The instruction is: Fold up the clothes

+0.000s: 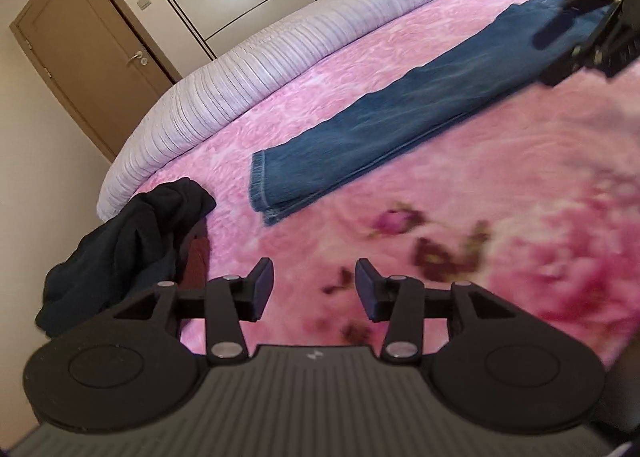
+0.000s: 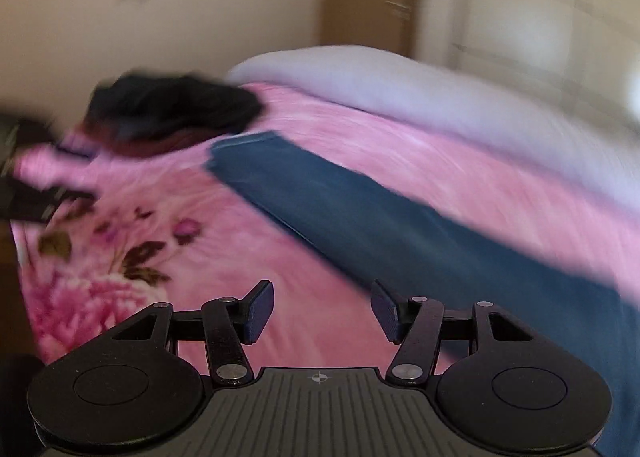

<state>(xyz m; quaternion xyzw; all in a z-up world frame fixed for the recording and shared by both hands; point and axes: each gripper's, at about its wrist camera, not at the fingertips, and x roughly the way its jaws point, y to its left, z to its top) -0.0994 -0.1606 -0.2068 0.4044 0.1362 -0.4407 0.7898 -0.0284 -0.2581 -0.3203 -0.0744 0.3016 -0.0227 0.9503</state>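
Lying flat on the pink floral bed [image 1: 480,193], folded blue jeans [image 1: 400,121], dark clothes [image 1: 132,241] at its corner, lilac quilt [image 1: 256,69], brown door [image 1: 80,53], left hand-held gripper [image 1: 315,287] and right hand-held gripper [image 2: 322,311] both released, holding nothing.

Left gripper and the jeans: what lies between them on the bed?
Only the bare pink floral blanket lies between the left gripper and the jeans; the left wrist view shows it.
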